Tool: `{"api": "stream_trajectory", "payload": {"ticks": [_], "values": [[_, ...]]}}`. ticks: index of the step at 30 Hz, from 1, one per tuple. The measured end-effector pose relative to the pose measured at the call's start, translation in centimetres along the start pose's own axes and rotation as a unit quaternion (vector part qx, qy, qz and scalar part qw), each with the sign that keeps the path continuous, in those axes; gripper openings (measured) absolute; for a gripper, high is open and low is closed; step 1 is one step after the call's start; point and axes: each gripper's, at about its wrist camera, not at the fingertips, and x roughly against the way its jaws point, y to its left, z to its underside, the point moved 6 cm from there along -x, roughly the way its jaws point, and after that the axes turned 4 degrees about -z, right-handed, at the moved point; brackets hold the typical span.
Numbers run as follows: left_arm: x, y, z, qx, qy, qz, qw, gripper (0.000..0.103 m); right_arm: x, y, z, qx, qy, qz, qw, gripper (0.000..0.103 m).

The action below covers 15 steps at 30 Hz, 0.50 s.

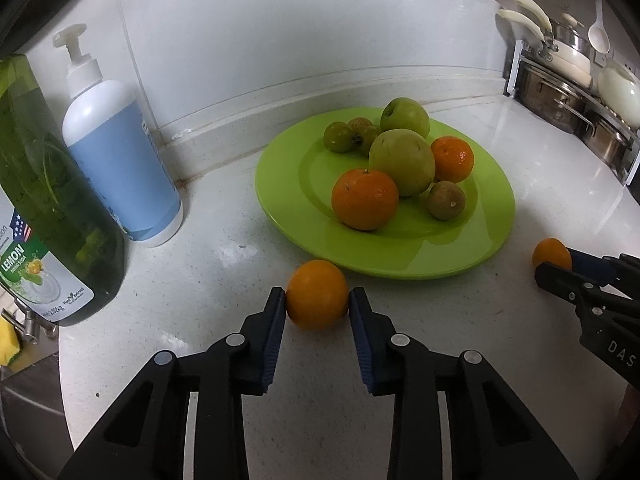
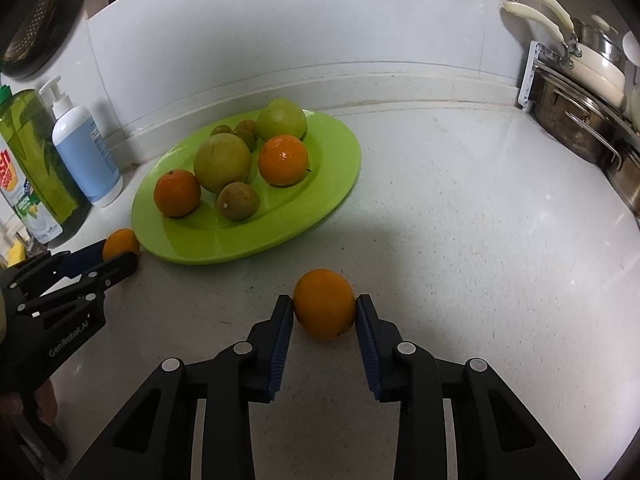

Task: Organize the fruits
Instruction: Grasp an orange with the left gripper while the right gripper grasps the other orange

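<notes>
The left gripper (image 1: 318, 300) has an orange (image 1: 317, 294) between its two blue pads, and both pads touch the sides of the fruit; the jaws stand apart only by the width of the orange. This orange sits on the counter (image 1: 200, 264), just beside the near rim of the green plate (image 1: 280, 216). I cannot tell if it is lifted or rests on the counter.

The right gripper (image 2: 324, 310) has hold of a second orange (image 2: 324, 304) in the same way, with both pads pressed on its sides. This one is on the counter too, near the plate's rim but clearly apart from it.

On the plate lie two oranges (image 1: 365, 199), two large green fruits (image 1: 401, 161), a brownish-green one (image 1: 447, 200) and some small green ones (image 1: 339, 137) at the back. The fruits stand together toward the middle and back. The front part of the plate and its left side are bare, so there is open room near both grippers.

Left of the plate, near the wall, stands a white pump bottle (image 1: 120, 160), and beside it a green bottle (image 1: 44, 208); they are near the left gripper's orange but do not touch it. To the right of the plate the counter is wide and open up to the pots (image 2: 580, 120) at the far right edge. Behind the plate the counter ends at the white wall (image 1: 280, 32).
</notes>
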Motion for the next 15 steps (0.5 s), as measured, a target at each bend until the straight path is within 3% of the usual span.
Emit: {"api": "stream_trajectory", "payload": {"ticks": [15], "values": [[4.0,-1.6,0.7,0.008,-0.009,0.032,0.9994,0.032,1.4,-0.2,-0.1,0.005,-0.010,-0.020,1.000,0.033]]}}
